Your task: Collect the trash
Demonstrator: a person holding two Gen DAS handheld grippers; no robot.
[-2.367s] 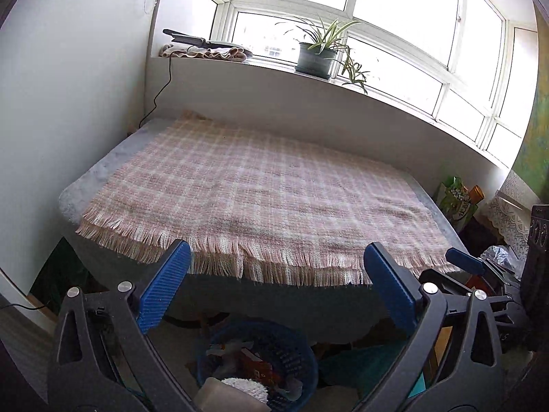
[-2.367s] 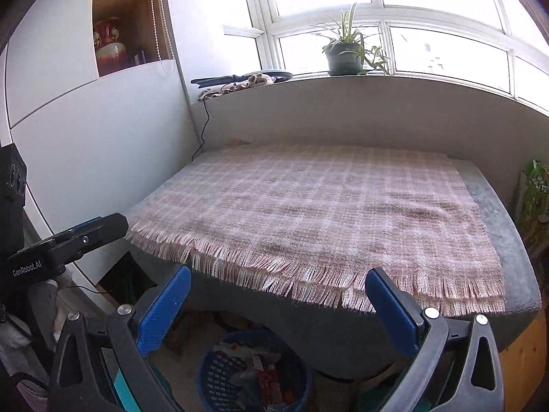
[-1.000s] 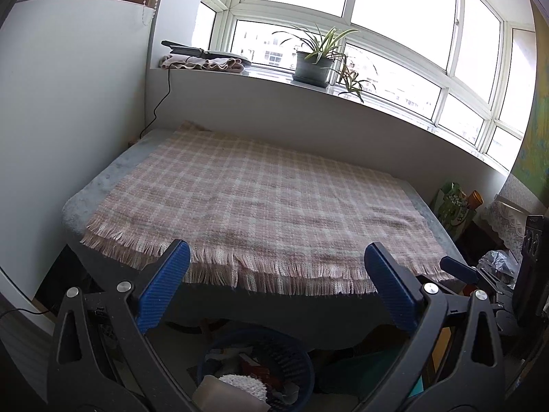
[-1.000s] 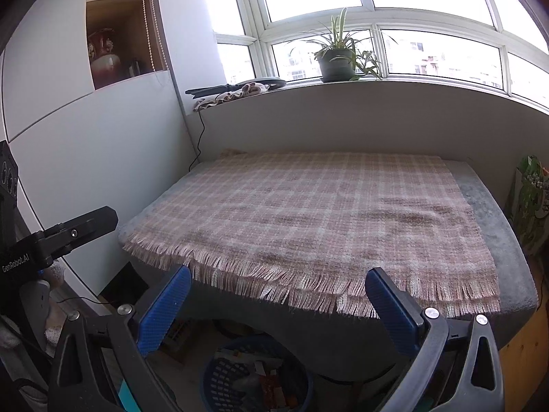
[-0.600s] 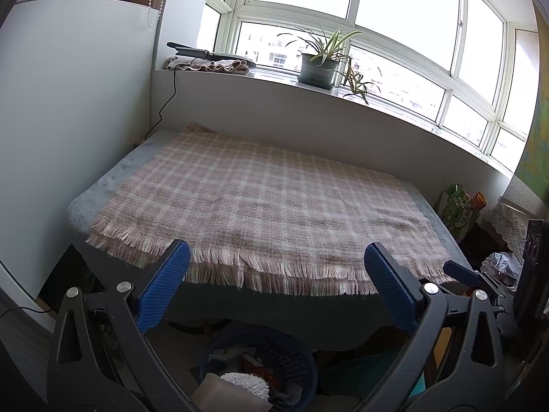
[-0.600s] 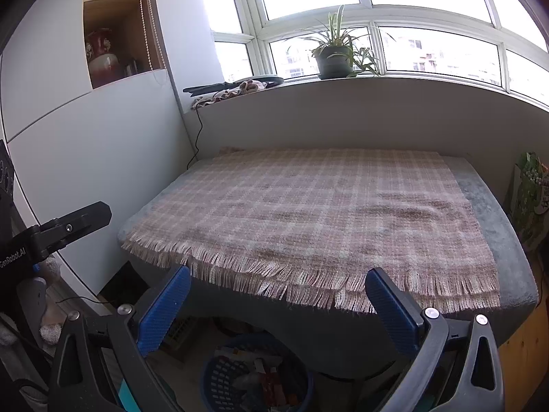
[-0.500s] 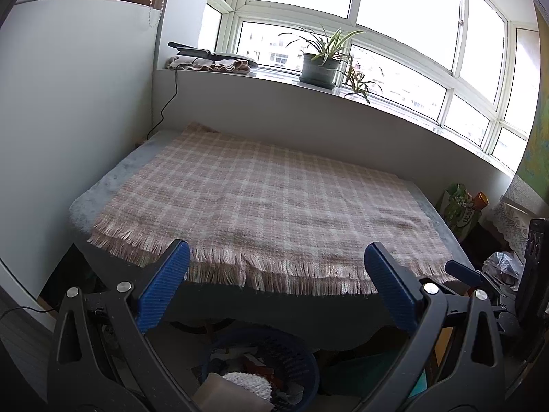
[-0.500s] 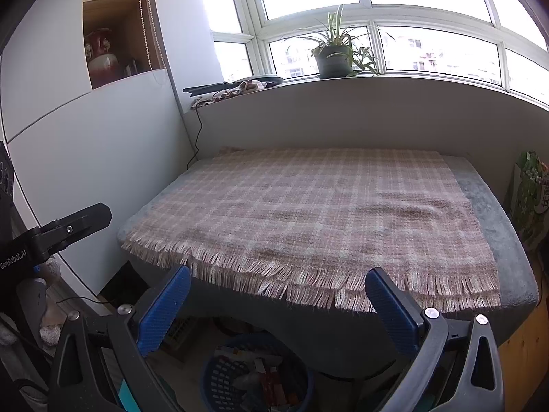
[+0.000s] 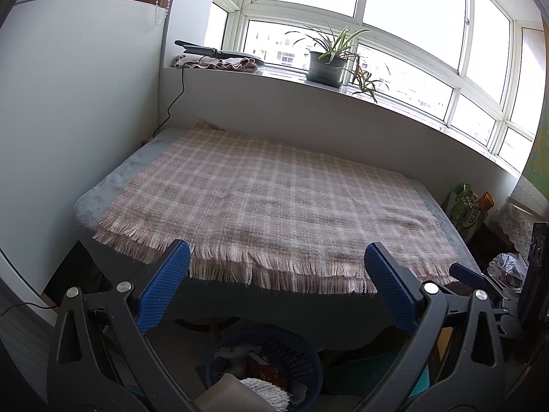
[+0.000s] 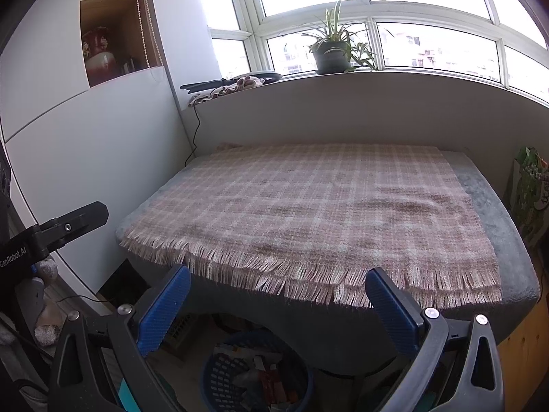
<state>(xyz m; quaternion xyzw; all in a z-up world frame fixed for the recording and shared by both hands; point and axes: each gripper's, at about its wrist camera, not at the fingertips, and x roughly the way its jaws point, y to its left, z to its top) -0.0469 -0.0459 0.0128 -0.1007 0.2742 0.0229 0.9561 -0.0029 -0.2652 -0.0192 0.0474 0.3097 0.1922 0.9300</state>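
Left tool point(image 9: 276, 288) spread wide, blue ribbed pads apart, nothing between them; right tool point(image 10: 278, 304) likewise spread and empty. I have both held back from the near edge of the tabletop point(image 10: 487, 202), which I judge is a standoff pose for surveying rather than reaching. Directly below and between the pads of each tool sits the round blue perforated plastic basket point(image 10: 219, 370) on the floor under the tabletop's front edge; it holds wrappers and crumpled paper trash point(image 9: 264, 382), so the task's material appears already gathered there. Its spot beneath the overhang fits dropping items straight off the edge. Across the tabletop lies a pink-and-cream plaid woven cloth with fringed hem point(image 9: 274, 199); I see no loose litter on it from either wrist view. Farther out, a potted spider plant point(image 10: 331, 51) stands on the windowsill. Judgement: collection looks near complete; any remaining pieces are out of view.
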